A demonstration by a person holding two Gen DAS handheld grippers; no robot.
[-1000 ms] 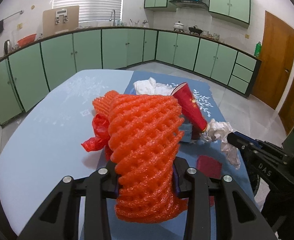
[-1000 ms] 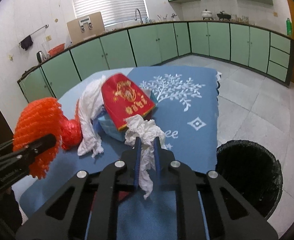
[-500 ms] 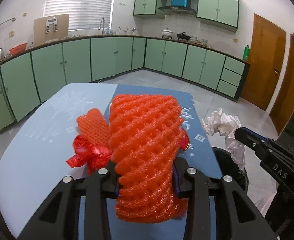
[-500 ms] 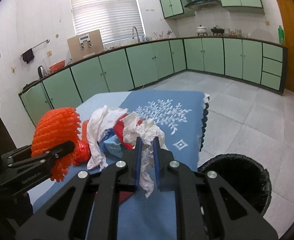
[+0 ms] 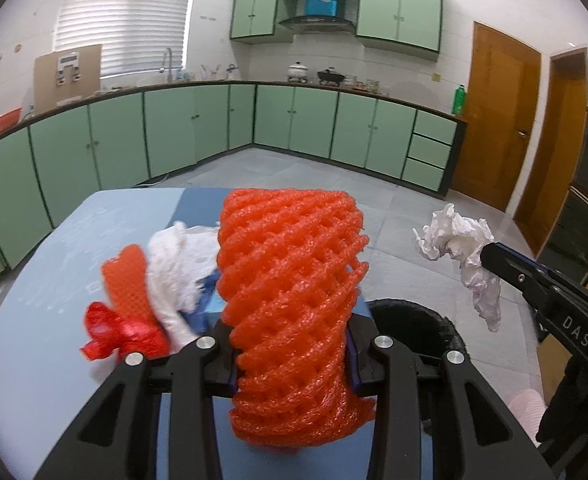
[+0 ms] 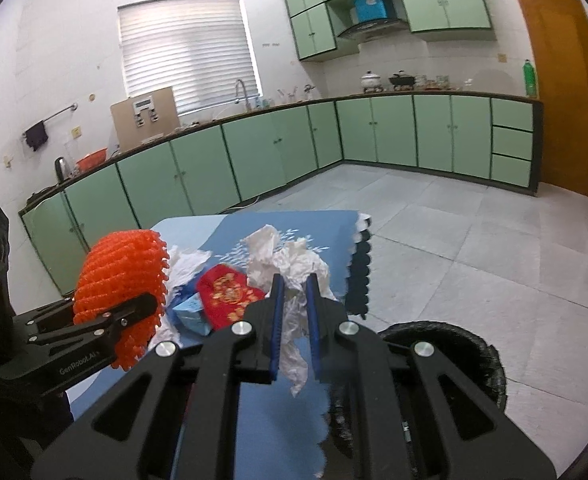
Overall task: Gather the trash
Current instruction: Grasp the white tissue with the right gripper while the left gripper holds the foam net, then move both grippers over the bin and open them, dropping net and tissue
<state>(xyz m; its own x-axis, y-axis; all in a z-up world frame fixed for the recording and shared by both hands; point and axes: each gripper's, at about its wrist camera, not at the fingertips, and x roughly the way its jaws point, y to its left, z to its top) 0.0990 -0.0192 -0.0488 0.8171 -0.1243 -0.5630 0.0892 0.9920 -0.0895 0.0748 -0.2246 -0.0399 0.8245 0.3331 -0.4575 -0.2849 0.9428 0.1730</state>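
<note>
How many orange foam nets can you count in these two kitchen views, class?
2. One large orange foam net is clamped in the left gripper. A smaller net lies on the table beside the white tissue pile. Others could be hidden under that pile.

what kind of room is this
Most likely a home kitchen: mint-green base cabinets run along two walls under a dark countertop, a curved metal sink faucet stands below the blinded window, and a white lidded pot sits under a range hood.
</note>
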